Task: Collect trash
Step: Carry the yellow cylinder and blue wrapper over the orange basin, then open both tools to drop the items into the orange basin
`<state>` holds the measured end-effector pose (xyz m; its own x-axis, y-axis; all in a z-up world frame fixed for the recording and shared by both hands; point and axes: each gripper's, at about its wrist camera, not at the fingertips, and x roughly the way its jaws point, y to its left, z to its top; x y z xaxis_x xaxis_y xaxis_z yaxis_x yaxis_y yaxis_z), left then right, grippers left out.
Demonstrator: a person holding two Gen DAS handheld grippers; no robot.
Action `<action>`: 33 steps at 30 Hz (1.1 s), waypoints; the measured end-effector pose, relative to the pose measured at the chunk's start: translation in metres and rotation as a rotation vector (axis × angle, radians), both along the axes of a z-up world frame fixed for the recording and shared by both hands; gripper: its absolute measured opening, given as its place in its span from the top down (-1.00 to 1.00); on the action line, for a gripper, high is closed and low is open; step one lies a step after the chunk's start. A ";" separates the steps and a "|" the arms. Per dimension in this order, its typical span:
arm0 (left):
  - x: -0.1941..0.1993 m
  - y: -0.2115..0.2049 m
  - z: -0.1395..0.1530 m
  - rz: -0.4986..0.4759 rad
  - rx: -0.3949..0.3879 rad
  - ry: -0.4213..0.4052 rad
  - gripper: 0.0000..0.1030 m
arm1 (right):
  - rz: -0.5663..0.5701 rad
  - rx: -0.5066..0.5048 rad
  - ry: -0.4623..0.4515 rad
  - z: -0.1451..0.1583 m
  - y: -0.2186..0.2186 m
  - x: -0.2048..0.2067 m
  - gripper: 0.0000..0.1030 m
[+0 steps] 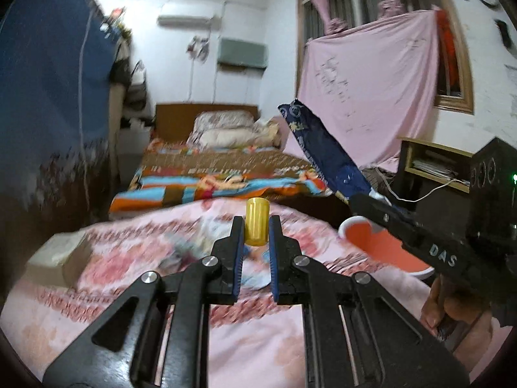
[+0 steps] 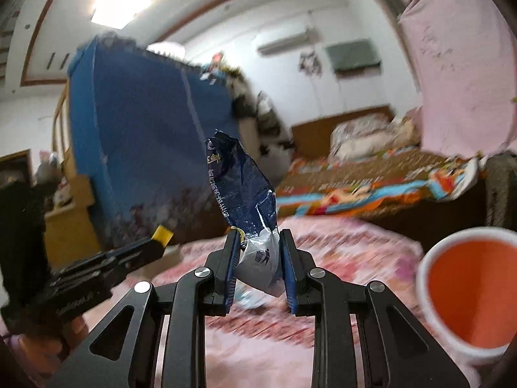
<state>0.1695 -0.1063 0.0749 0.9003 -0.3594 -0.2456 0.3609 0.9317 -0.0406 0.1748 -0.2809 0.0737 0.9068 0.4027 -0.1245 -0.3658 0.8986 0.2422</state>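
The white-rimmed orange plastic bin (image 2: 468, 294) is seen at lower right, nearer the right gripper (image 2: 257, 252) clamped on an upright crumpled dark-blue foil wrapper (image 2: 240, 184), while the left gripper (image 1: 256, 231) is clenched on a small upright yellow cylinder (image 1: 257, 226).

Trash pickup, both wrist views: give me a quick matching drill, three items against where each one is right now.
Items:
1. yellow cylinder
2. blue wrapper
3. orange bin

Places:
A. empty, beside the pink bed cover
B. clamped in the left gripper
C. pinched in the right gripper

Pairs: 1-B, 2-C, 3-A
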 end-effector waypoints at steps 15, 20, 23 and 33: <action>0.020 -0.096 0.017 -0.267 0.046 -0.023 1.00 | -0.458 0.080 0.013 0.000 -0.113 -0.003 0.56; 0.036 -0.123 0.008 -0.337 0.054 0.064 1.00 | -0.545 0.112 0.098 -0.012 -0.142 0.005 0.55; 0.048 -0.140 0.002 -0.363 0.052 0.143 1.00 | -0.581 0.141 0.145 -0.020 -0.156 0.009 0.55; 0.081 -0.186 -0.015 -0.382 0.050 0.358 1.00 | -0.631 0.223 0.263 -0.038 -0.182 0.010 0.53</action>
